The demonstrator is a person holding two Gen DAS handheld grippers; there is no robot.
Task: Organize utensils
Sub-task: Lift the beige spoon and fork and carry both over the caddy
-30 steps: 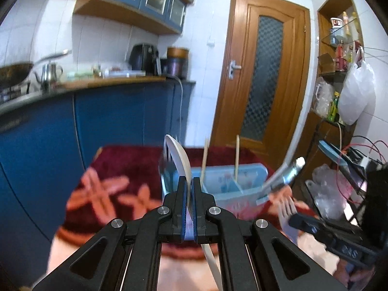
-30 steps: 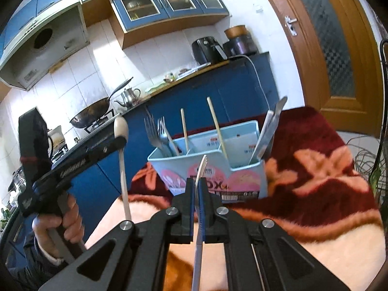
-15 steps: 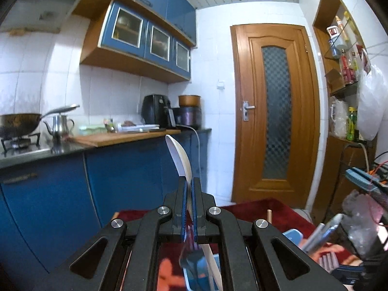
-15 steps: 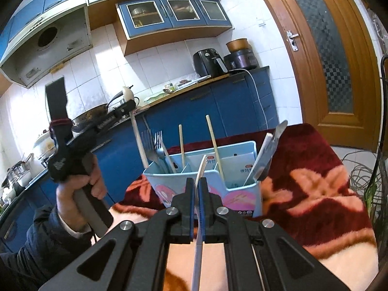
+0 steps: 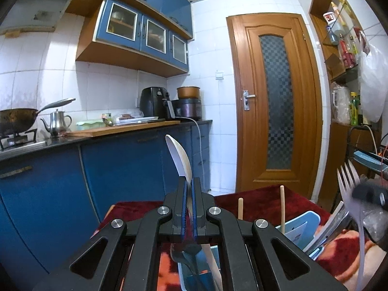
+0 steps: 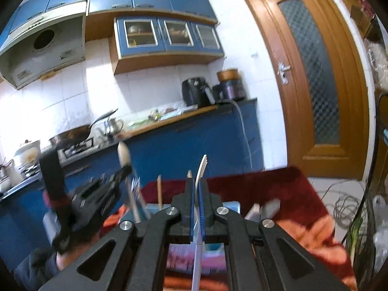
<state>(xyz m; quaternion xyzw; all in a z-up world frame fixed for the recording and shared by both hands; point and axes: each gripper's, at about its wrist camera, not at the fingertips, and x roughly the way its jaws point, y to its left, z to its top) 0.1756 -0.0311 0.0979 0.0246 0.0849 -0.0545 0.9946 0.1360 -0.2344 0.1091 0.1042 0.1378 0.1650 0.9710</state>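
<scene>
My left gripper (image 5: 189,181) is shut on a white plastic spoon (image 5: 179,156), bowl up, its handle reaching down over the light blue utensil box (image 5: 304,228). My right gripper (image 6: 198,181) is shut on a white plastic fork (image 6: 201,167), tines up, held above the same box (image 6: 231,205). The box holds wooden chopsticks (image 5: 281,209), forks (image 6: 135,186) and knives (image 5: 337,215). The left gripper with its spoon (image 6: 123,154) shows in the right wrist view, left of the box. The fork (image 5: 346,181) shows at the right edge of the left wrist view.
The box stands on a dark red patterned cloth (image 6: 266,181). Behind is a blue kitchen counter (image 5: 121,160) with a wok (image 5: 17,118), a kettle (image 5: 57,121) and appliances. A wooden door (image 5: 276,101) is at the right, with shelves (image 5: 344,48) and cables (image 6: 346,208) beside it.
Both grippers have risen and moved in over the box, so it now sits low under the fingers. The spoon and the fork stay gripped.
</scene>
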